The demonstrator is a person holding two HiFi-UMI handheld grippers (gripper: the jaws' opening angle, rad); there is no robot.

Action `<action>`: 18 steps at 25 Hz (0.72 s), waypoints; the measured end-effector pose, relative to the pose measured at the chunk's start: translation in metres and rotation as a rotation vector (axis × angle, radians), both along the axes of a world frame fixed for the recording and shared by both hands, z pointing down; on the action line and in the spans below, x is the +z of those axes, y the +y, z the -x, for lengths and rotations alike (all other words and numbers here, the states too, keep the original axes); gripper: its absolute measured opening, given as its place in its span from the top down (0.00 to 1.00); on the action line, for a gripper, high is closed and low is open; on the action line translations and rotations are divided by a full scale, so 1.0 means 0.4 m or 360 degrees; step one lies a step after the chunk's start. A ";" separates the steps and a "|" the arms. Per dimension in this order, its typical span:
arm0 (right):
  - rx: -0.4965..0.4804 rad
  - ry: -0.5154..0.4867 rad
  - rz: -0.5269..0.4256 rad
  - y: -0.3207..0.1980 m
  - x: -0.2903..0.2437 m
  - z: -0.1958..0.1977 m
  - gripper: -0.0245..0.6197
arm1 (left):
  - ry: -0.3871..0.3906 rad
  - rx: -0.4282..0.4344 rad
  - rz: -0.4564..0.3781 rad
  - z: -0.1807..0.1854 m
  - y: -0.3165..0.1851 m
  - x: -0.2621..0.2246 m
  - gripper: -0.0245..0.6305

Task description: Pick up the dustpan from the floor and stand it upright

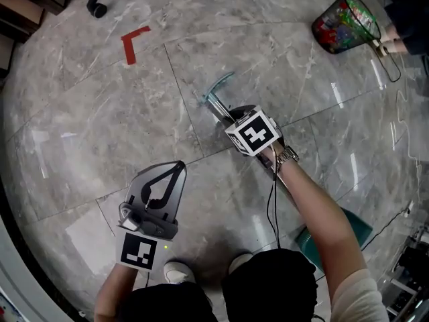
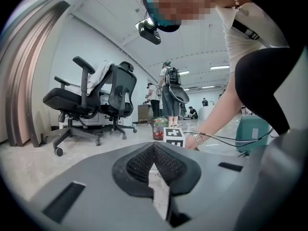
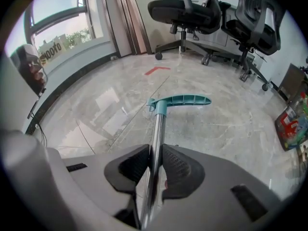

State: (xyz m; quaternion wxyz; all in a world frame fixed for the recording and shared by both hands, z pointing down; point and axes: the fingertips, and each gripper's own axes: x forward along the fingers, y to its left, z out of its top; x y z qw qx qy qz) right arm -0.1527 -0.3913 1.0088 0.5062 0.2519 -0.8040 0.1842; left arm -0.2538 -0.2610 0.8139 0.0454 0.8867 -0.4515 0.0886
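Observation:
The dustpan has a teal pan [image 1: 338,237] on the floor by my right foot, partly hidden behind my right arm, and a long metal pole [image 1: 218,107] ending in a teal handle [image 1: 218,86]. The right gripper [image 1: 232,117] is shut on that pole. Seen from the right gripper view, the pole [image 3: 156,134] runs between the pads up to the handle [image 3: 182,100]. My left gripper [image 1: 176,169] hangs low at the left, away from the dustpan, shut and empty; its black pads [image 2: 144,162] meet. The left gripper view shows the pan [image 2: 253,133] at the right.
A mesh waste basket [image 1: 343,24] full of coloured litter stands far right. A red tape corner [image 1: 135,43] marks the floor at the far left. Office chairs [image 2: 83,100] stand behind, and people [image 2: 169,93] beyond. A black cable [image 1: 271,210] hangs from my right wrist.

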 end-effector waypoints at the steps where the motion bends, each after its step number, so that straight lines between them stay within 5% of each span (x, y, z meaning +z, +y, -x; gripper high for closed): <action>1: -0.0003 -0.0037 -0.0016 0.006 -0.018 0.002 0.81 | 0.0010 0.0000 -0.0001 -0.002 -0.001 -0.001 0.95; 6: 0.0025 -0.0161 -0.0101 0.004 -0.181 -0.019 0.81 | 0.0066 0.0024 -0.0122 -0.025 -0.022 -0.120 0.95; 9: 0.0019 -0.0217 -0.0161 0.032 -0.329 -0.038 0.81 | 0.0148 -0.0016 -0.0094 -0.032 -0.011 -0.272 0.95; 18: 0.0125 -0.0485 -0.0419 0.183 -0.793 -0.208 0.81 | 0.0114 0.0077 -0.0086 -0.161 0.084 -0.680 0.95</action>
